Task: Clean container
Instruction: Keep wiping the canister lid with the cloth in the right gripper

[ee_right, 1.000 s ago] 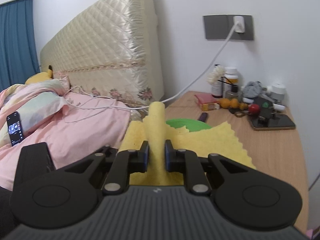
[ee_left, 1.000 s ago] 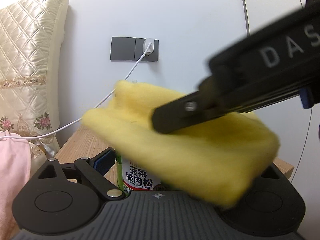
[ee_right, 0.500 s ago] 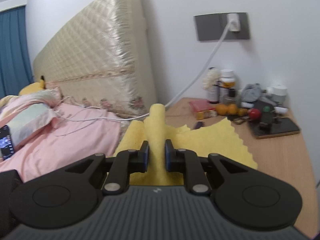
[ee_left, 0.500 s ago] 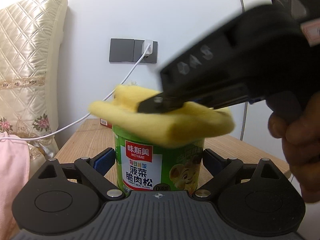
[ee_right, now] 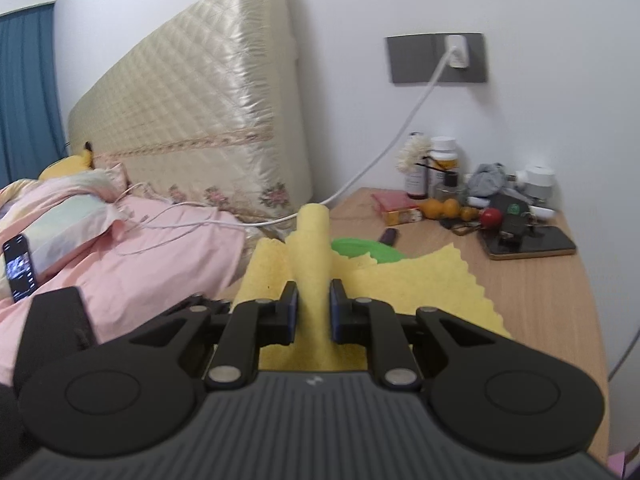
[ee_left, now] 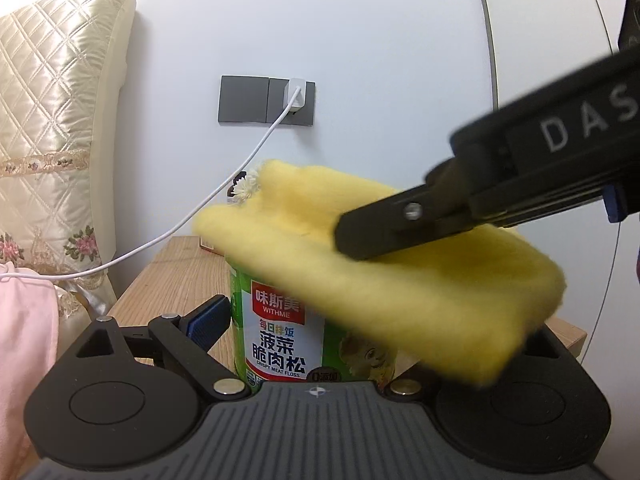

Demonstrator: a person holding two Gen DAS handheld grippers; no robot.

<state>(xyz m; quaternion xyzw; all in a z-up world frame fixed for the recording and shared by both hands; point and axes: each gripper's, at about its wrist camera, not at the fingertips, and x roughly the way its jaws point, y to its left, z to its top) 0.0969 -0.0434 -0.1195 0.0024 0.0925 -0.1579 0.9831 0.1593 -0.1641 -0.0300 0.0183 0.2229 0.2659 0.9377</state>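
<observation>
Centrally in the left wrist view stands the green container (ee_left: 280, 332), a can with a red and white label, upright on the wooden bedside table (ee_left: 180, 276); the left gripper (ee_left: 304, 344) clasps it between its 2 fingers, the left blue pad (ee_left: 208, 322) against the can's side, the right finger hidden behind cloth; the yellow cloth (ee_left: 400, 276), folded and blurred, lies across the can's top and hangs toward the lower right of the frame; the right gripper (ee_left: 384, 232) enters from the upper right as a black bar, clenched on that cloth; a white cable (ee_left: 224, 196) runs from the grey wall socket (ee_left: 266, 100) at upper centre down to the lower left, past the quilted headboard (ee_left: 52, 120).

Only the right wrist view shows the grip itself: the right gripper (ee_right: 313, 312) pinches a raised fold of the yellow cloth (ee_right: 312, 248) between its 2 blue pads (ee_right: 292, 312), nearly closed; the can's green lid (ee_right: 364, 250) peeks out just beyond the cloth at centre, its body hidden; the left gripper does not appear as such here. This view alone reveals the table's far end at right, crowded with bottles (ee_right: 440, 168), small orange fruits (ee_right: 444, 208), a red ball (ee_right: 491, 217) and a phone (ee_right: 532, 242); pink bedding (ee_right: 132, 256) fills the left.
</observation>
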